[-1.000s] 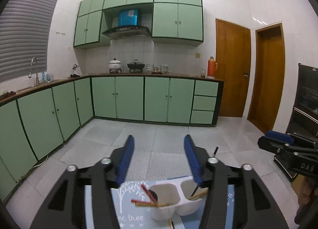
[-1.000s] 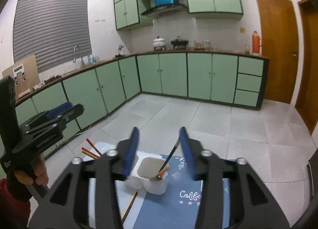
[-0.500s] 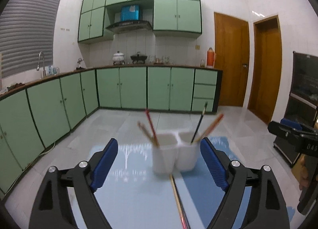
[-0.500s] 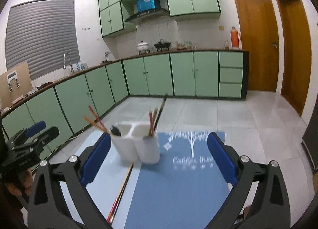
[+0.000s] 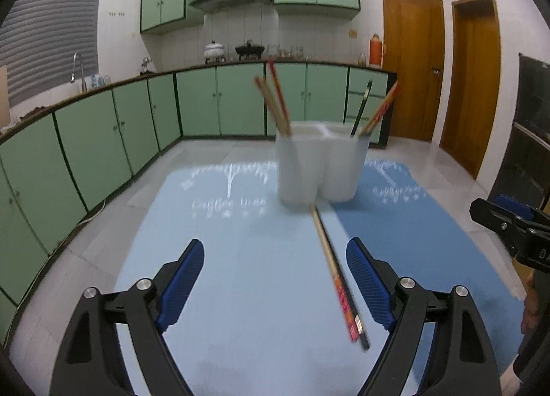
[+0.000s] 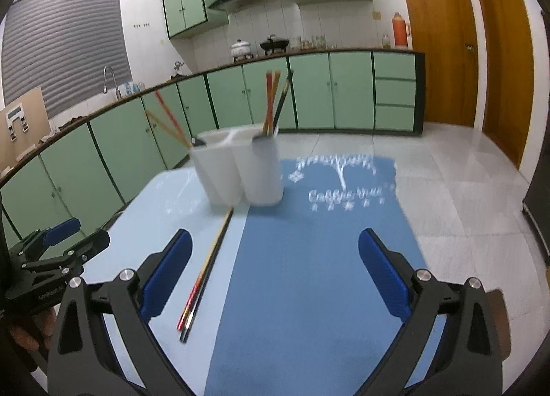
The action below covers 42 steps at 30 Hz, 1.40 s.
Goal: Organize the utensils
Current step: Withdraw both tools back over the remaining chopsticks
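1. Left wrist view: my left gripper (image 5: 275,279) has its fingers (image 5: 182,275) spread wide with nothing between them. The loose chopsticks (image 5: 335,272) lie flat on the table (image 5: 240,293), just inside my right-hand finger. Their long axis runs nearly straight ahead, from beside that finger's pad to the foot of the white holder (image 5: 319,164). The holder stands ahead and slightly right of centre, with chopsticks upright in both compartments. The right gripper (image 5: 508,224) sits far off to the right.

2. Right wrist view: my right gripper (image 6: 275,275) is also spread wide and empty. Here the loose chopsticks (image 6: 206,275) lie just inside my left-hand finger (image 6: 168,272), pointing ahead and a little right toward the holder (image 6: 240,169). The left gripper (image 6: 55,258) is off to the left.

3. My judgement: the pair lies between the two grippers, about equally near each. Because it runs along the fingers, either gripper would need to shift sideways to centre the sticks before closing across them.
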Motion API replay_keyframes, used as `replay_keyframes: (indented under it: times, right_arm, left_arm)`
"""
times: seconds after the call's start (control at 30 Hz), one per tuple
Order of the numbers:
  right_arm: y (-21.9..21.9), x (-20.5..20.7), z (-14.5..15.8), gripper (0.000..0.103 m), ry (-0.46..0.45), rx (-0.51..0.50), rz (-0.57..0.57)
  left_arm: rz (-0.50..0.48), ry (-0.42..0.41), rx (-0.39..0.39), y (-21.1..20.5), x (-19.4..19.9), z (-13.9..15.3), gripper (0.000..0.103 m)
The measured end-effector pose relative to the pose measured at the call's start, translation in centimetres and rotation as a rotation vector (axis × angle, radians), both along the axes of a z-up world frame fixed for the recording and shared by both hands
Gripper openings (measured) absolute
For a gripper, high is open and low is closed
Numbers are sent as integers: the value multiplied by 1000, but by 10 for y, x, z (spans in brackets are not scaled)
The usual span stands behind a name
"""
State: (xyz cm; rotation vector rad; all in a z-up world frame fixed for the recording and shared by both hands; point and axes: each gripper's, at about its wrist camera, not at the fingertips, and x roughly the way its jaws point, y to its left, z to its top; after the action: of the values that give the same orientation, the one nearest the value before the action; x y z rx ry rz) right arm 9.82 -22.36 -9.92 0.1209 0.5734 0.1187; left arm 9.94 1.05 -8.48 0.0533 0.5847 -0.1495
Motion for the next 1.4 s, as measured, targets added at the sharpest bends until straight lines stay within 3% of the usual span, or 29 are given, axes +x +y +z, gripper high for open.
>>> replay_keyframes:
  times: [0.43, 0.53, 0.7, 1.4]
  right_arm:
    - [43, -15, -48, 93, 105, -10, 28]
    - [56, -17, -57, 79, 130, -16, 50]
    - [73, -21, -67, 71, 159, -25, 78]
    - [114, -21, -88, 20, 235, -107, 173]
  left_arm:
    - [56, 109, 22, 28, -15, -44, 83]
    - [67, 114, 19, 33, -14, -45, 83]
    - [80, 121, 15, 40, -14, -47, 83]
    - [102, 139, -14, 54, -9, -51, 83]
